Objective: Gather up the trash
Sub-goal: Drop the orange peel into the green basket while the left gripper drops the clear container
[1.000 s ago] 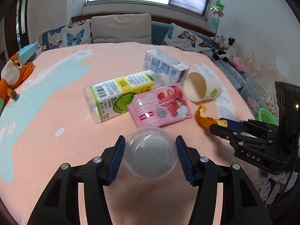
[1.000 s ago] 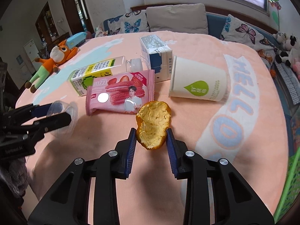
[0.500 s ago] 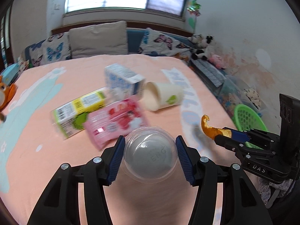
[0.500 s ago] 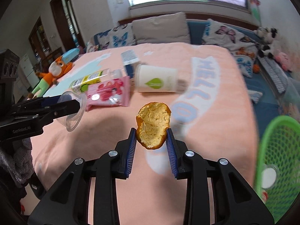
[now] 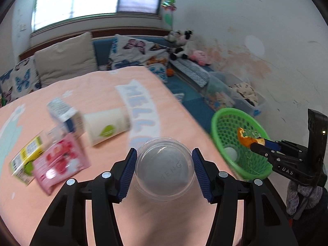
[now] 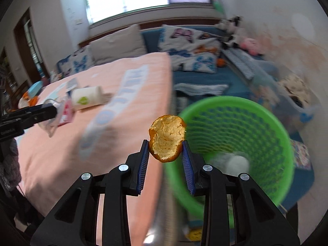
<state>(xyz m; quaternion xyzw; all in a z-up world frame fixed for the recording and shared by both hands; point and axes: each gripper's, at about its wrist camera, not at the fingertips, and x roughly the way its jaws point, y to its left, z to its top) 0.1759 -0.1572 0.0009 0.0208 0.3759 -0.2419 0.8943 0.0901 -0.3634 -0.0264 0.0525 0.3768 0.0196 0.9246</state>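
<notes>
Right gripper [image 6: 165, 157] pinches orange peel [image 6: 167, 140] near the green basket [image 6: 287, 143] rim, left gripper [image 5: 164, 170] clamps clear cup [image 5: 165, 169] over the bed; blurred, so early release probably misses.

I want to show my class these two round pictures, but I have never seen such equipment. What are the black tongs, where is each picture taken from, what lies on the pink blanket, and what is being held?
No robot here: a person holds a pair of tongs in each hand, each with a wide-angle camera looking along its fingers. The left-hand picture shows the left tongs gripping a clear plastic cup. The right-hand picture shows the right tongs gripping an orange peel beside a green basket on the floor. On the pink blanket lie a paper cup, a blue-and-white carton, a pink snack packet and a bottle with a yellow-green label.
</notes>
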